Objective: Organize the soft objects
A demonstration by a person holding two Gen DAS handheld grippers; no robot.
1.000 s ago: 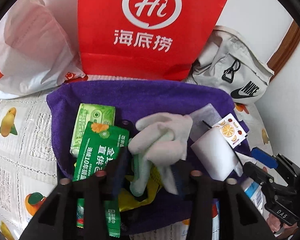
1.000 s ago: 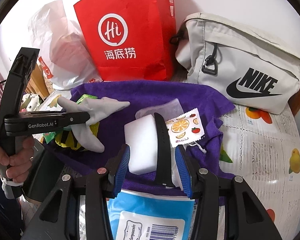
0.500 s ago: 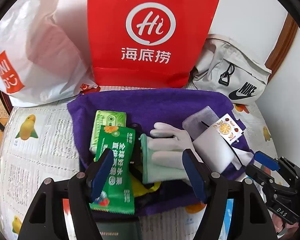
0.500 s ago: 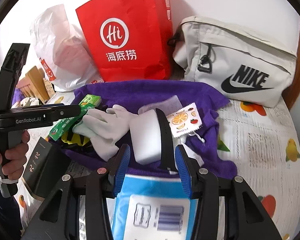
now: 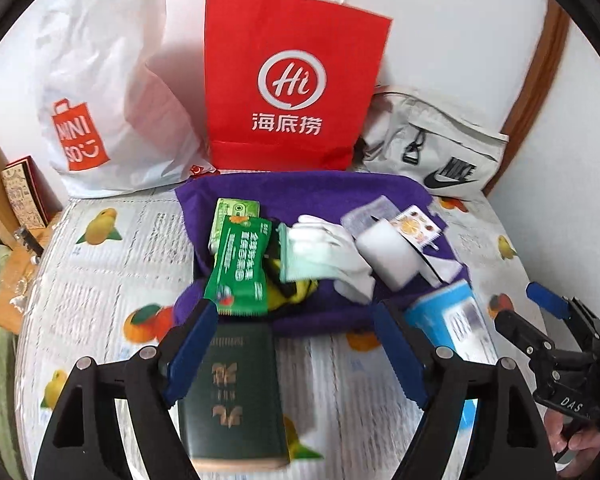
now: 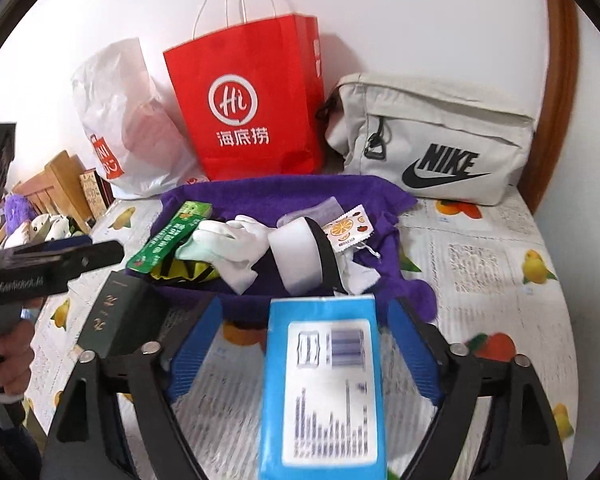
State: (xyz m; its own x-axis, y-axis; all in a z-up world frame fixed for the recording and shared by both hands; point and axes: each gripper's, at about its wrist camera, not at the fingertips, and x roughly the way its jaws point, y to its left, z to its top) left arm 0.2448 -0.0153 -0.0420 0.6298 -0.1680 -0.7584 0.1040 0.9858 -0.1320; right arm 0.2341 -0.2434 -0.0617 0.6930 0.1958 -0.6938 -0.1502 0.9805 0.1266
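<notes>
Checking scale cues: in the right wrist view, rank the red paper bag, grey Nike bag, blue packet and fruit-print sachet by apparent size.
1. Blue packet, enlarged by nearness.
2-3. Red paper bag and grey Nike bag look alike.
4. Fruit-print sachet.

Three bags (image 5: 296,92), one purple towel (image 5: 300,192), two green packets (image 5: 240,264), one sponge (image 5: 388,252).

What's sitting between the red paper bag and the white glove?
Only bare purple towel lies between the red paper bag and white glove, shown in the right wrist view.
</notes>
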